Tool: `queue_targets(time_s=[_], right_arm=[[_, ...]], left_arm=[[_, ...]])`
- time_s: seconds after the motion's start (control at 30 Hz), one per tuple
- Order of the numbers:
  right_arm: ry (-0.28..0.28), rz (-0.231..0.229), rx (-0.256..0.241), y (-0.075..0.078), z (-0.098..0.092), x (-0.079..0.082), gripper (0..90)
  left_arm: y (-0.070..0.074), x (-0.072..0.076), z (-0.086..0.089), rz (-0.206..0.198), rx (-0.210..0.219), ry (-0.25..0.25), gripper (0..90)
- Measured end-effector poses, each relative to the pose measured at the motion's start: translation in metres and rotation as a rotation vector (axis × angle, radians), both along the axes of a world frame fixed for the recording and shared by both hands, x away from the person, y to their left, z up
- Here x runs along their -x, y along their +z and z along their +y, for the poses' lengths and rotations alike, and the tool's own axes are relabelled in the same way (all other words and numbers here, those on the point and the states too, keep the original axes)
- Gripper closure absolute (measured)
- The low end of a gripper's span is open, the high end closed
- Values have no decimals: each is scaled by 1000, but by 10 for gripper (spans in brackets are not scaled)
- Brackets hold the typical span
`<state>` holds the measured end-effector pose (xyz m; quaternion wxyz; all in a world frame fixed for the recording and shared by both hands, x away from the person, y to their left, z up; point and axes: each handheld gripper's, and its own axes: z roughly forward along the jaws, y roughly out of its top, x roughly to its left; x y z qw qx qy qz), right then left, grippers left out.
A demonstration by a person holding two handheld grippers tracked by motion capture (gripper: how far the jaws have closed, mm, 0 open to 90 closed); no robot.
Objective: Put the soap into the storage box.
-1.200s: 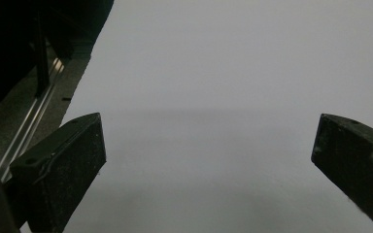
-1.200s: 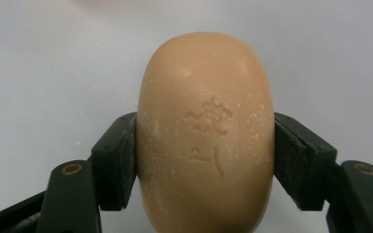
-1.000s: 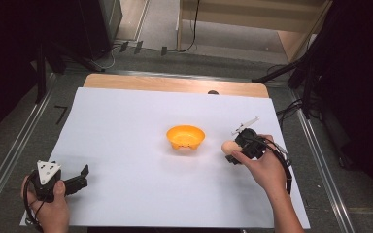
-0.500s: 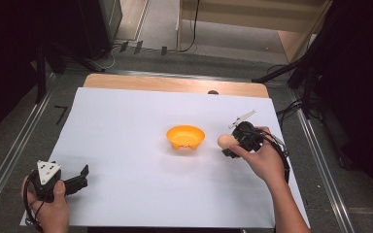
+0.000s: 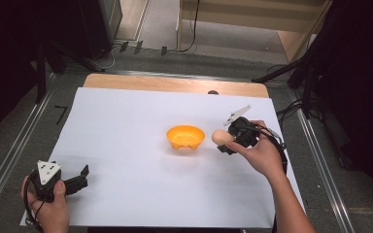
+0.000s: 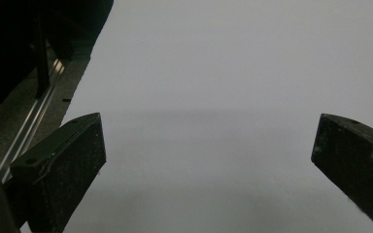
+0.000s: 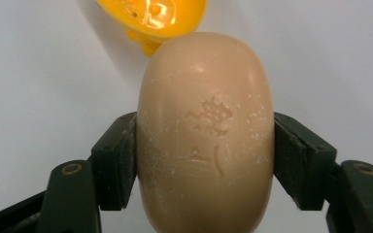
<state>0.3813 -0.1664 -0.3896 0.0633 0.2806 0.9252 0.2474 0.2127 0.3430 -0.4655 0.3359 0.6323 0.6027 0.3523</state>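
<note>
One wide white sheet (image 5: 136, 145) covers most of the table in the high view, spreading from the left edge to right of centre; a strip of wooden tabletop (image 5: 175, 83) shows along its upper edge. Near the middle of the frame sits an orange bowl (image 5: 185, 136), upright on the sheet; the right gripper view shows it at the top centre, glossy, with small feet under it.

Just right of the bowl in the high view, the right gripper (image 5: 222, 144) is held above the sheet by a hand (image 5: 260, 155) coming up from the lower right. Its jaws pinch a bar of soap (image 7: 205, 126) from both sides, one black pad pressed against each flank. The soap is pale tan, a smooth rounded oval standing on end between the pads, its surface dusted with fine whitish specks and light scratches. A raised emblem is stamped on its face, a leafy or flower-like shape with a few strokes under it; no lettering can be read.

At the lower left of the high view, the left gripper (image 5: 83, 175) rests low over the sheet, its jaws spread wide apart with nothing between them.
</note>
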Motion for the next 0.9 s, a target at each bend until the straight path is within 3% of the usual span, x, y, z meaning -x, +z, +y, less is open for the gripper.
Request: queue_targets(time_s=[0.43,0.73,0.9], right_arm=[[172,-47,17,-1,19,-6,328],[236,-40,2,-1,33,-11,328],[292,-65,22,3,40,-14,328]], left_arm=[[0,0,0,0,-1,-1,0],[0,0,0,0,-2,-2,0],[0,0,0,1,-4,-2,0]])
